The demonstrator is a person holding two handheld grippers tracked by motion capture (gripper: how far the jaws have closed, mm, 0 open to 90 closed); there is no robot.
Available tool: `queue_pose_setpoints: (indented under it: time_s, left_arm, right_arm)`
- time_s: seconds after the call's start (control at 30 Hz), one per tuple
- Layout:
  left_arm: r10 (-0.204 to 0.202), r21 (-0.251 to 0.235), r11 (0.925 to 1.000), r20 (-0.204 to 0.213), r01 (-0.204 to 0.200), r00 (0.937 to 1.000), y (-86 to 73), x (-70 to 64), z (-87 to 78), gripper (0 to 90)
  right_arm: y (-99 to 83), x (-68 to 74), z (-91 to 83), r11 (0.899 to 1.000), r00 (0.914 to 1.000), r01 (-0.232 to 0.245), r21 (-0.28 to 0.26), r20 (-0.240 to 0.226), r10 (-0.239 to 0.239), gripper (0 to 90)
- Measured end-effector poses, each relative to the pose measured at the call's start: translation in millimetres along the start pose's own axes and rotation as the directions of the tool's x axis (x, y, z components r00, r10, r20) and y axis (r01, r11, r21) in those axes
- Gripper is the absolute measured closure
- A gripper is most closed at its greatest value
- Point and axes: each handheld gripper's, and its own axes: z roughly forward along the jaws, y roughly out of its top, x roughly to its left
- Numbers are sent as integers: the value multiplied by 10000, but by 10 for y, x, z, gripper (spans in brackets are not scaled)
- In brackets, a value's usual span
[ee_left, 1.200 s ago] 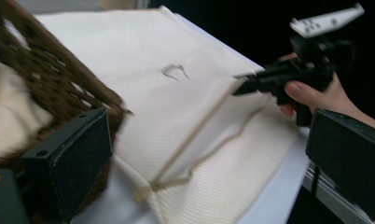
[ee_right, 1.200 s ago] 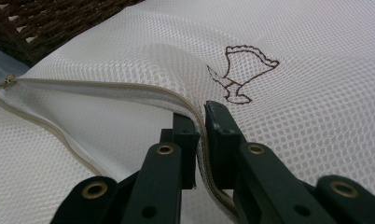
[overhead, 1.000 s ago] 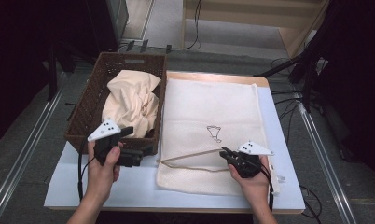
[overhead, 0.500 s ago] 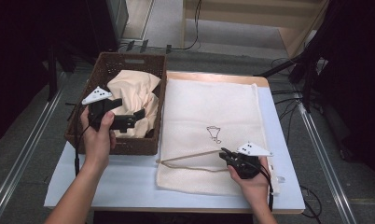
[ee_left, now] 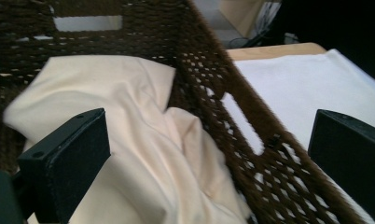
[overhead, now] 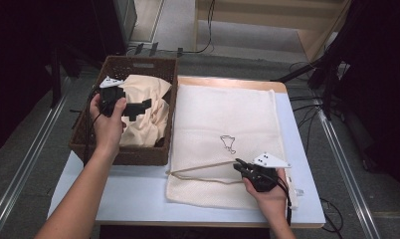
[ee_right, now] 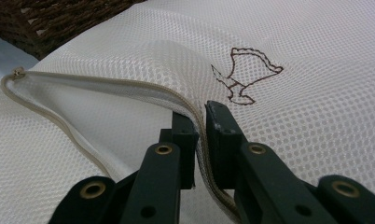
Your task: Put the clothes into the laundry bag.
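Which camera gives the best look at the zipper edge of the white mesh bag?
The right gripper view: the beige zipper edge of the white mesh laundry bag runs close up, pinched between the right gripper jaws. The high view shows it as a thin line. The left gripper view catches just a plain stretch of the bag.

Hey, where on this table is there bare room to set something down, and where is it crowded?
Bare pale blue tabletop lies at the near left, bordered by the brown wicker basket behind and the white mesh laundry bag to its right. The bag covers the right half, its zipper edge pinched by the right claw. Cream cloth crowds the basket under the open left claw.
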Motion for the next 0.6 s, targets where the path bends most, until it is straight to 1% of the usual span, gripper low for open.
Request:
queue_pose_setpoints:
  time_s: [0.03,0.1,0.17,0.2,0.27,0.3,0.37,0.43,0.5,0.57,0.6]
  left_arm:
    - [-94,85,9999,-39,95,9999,9,32,36,0]
    - [-305,368,9988,-277,315,9992,19,138,141,0]
    - [-354,623,9972,-881,410,9955,5,259,251,0]
    - [-512,839,9947,-1041,600,9933,-8,333,305,0]
    - [-968,1198,9865,-1226,1116,9877,-45,473,399,0]
    - [-1121,1358,9820,-1393,1311,9839,-64,528,436,0]
    - [-1336,1667,9726,-1707,1623,9762,-97,607,495,0]
    - [-1737,1745,9632,-1751,2042,9691,-111,650,524,0]
    - [-1889,2022,9535,-1779,2237,9658,-121,681,543,41]
    - [-1934,2444,9404,-1873,2364,9631,-155,708,582,41]
    - [-1956,2667,9333,-1842,2405,9632,-179,721,611,41]
  right_arm:
    - [-1,1,0,10000,10000,-2,3,-7,2,834]
    - [-2,2,2,10000,10000,-30,0,-28,30,833]
    - [-4,2,3,10000,10000,-4,22,-19,4,834]
    - [-5,1,3,10000,10000,-2,14,-24,2,833]
    - [-8,-1,3,10000,10000,22,20,-32,-22,834]
    - [-9,-2,3,10000,10000,28,18,-36,-28,834]
    - [-12,-3,3,10000,10000,56,19,-46,-56,834]
    - [-13,-7,5,10000,10000,66,20,-61,-66,834]
    - [-13,-11,6,10000,10000,58,30,-71,-57,834]
    - [-14,-9,7,10000,9999,69,26,-79,-68,834]
    - [-14,-7,7,10000,9999,84,30,-87,-83,834]
